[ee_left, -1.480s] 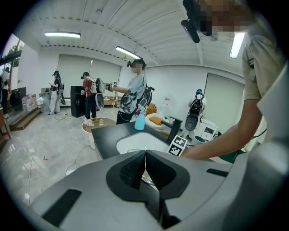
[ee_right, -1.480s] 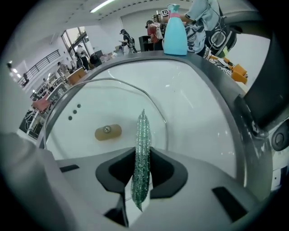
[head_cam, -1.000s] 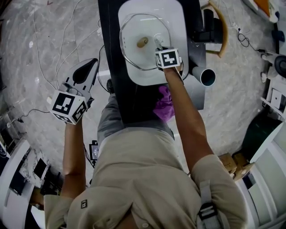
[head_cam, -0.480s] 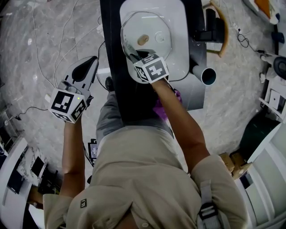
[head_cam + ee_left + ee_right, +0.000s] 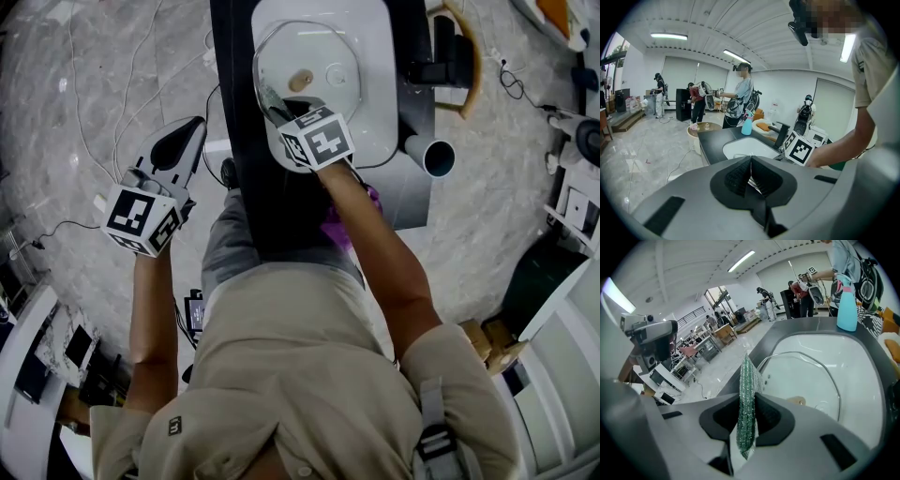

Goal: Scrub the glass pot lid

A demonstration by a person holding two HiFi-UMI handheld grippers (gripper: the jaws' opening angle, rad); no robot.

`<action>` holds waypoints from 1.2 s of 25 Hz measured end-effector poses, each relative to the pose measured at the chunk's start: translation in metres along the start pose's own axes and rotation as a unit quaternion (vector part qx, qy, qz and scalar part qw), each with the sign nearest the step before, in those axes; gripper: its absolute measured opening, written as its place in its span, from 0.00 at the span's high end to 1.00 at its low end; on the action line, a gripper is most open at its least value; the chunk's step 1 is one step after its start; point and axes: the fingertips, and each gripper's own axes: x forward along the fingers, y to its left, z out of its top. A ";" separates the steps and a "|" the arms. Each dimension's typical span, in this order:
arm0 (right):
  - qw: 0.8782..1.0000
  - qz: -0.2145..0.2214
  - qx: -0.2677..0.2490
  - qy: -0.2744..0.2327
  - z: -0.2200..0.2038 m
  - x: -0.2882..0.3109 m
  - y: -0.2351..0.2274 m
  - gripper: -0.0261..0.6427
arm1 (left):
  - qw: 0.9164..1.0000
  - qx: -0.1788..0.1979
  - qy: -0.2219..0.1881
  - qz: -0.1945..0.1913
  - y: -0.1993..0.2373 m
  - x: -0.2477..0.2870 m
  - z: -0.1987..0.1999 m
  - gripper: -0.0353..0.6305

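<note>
The glass pot lid [image 5: 319,52] lies in the white sink [image 5: 373,37], its brown knob [image 5: 300,81] facing up. My right gripper [image 5: 270,101] reaches over the lid's near left rim, shut on a green scrub pad [image 5: 746,380]. In the right gripper view the pad stands upright between the jaws, with the lid's metal rim [image 5: 824,365] and knob [image 5: 799,401] just beyond. My left gripper [image 5: 189,131] hangs over the floor left of the counter, shut [image 5: 750,168] with nothing in it.
A black counter [image 5: 234,112] surrounds the sink, with a black faucet [image 5: 437,56] on its right. A blue spray bottle [image 5: 847,301] stands at the sink's far end. A purple cloth [image 5: 349,221] and a grey tube [image 5: 427,157] sit near the counter's front. Cables cross the floor [image 5: 103,84].
My right gripper has swung with the pad from the lid's right side to its near left rim. The left gripper has stayed in place.
</note>
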 end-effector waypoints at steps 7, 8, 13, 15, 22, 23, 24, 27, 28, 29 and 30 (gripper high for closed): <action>1.000 -0.025 -0.009 0.013 -0.013 0.005 -0.022 0.84 | 1.000 0.002 0.005 -0.007 -0.007 0.008 -0.001 0.92; 0.999 -0.030 -0.009 0.018 -0.018 0.006 -0.027 0.84 | 1.000 0.002 0.006 -0.008 -0.007 0.009 -0.001 0.92; 0.995 -0.080 -0.012 0.055 -0.048 0.003 -0.073 0.84 | 1.000 0.004 0.009 -0.014 -0.012 0.015 0.000 0.92; 0.992 -0.107 -0.005 0.068 -0.062 -0.001 -0.100 0.84 | 1.000 0.004 0.010 -0.016 -0.015 0.018 0.001 0.92; 0.978 -0.176 0.078 0.076 -0.081 -0.017 -0.181 0.84 | 1.000 0.009 0.011 -0.021 -0.020 0.023 0.005 0.92; 0.976 -0.182 0.090 0.074 -0.083 -0.018 -0.189 0.84 | 1.000 0.009 0.011 -0.021 -0.020 0.024 0.005 0.92; 0.975 -0.185 0.097 0.073 -0.084 -0.018 -0.195 0.84 | 1.000 0.009 0.011 -0.021 -0.020 0.024 0.005 0.92; 0.973 -0.194 0.098 0.076 -0.081 -0.019 -0.203 0.84 | 1.000 0.007 0.012 -0.021 -0.020 0.024 0.002 0.92; 0.973 -0.195 0.098 0.076 -0.081 -0.018 -0.204 0.84 | 1.000 0.006 0.012 -0.021 -0.020 0.024 0.001 0.92; 0.973 -0.196 0.097 0.075 -0.081 -0.018 -0.205 0.84 | 1.000 0.006 0.012 -0.021 -0.020 0.023 0.001 0.92; 0.973 -0.196 0.097 0.075 -0.080 -0.018 -0.205 0.84 | 1.000 0.006 0.012 -0.021 -0.019 0.022 0.001 0.92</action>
